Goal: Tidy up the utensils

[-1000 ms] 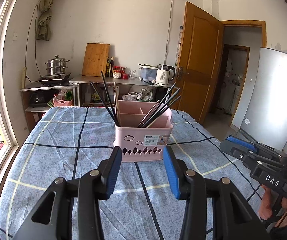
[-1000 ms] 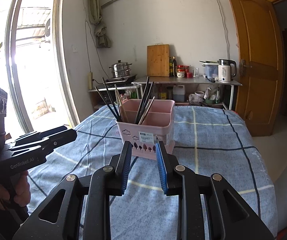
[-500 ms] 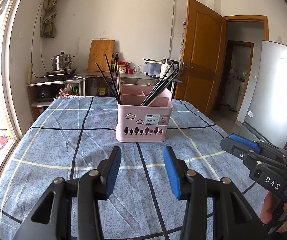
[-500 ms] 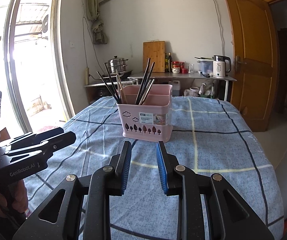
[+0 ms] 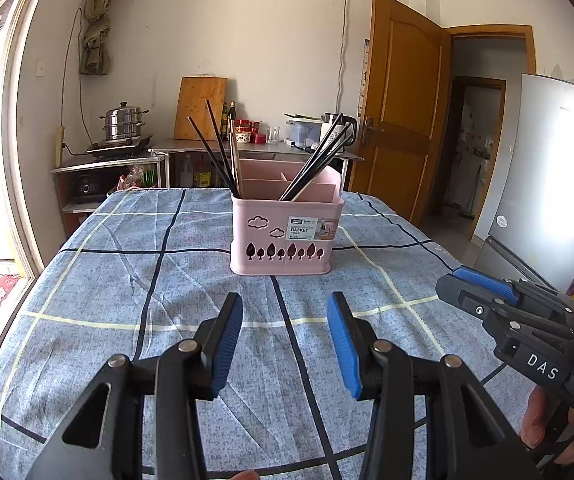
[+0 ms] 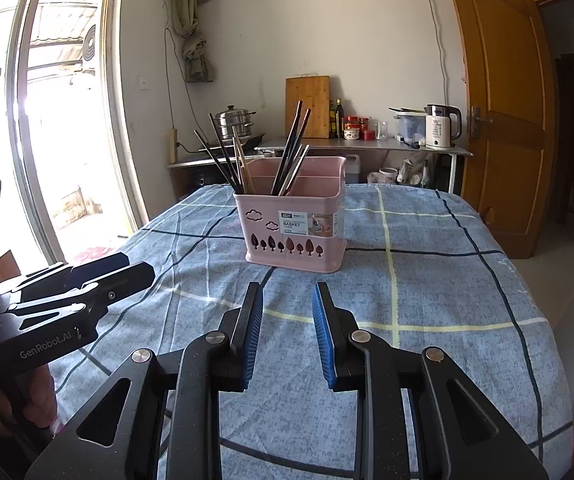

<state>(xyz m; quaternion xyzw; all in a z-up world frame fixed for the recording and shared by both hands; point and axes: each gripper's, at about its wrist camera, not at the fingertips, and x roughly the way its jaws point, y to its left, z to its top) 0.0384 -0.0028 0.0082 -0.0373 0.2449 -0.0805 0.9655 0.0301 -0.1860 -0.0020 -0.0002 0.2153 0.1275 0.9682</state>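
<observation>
We see the table in its blue checked cloth filling the lower half of both views. On it, at 12 o'clock from our left gripper and well apart from it, stands the pink basket. From our right gripper the basket sits at about 12 o'clock too. Both grippers hover over the cloth, jaws spread and holding nothing. Dark chopsticks lean in 2 bunches in the basket's compartments, tips up.
</observation>
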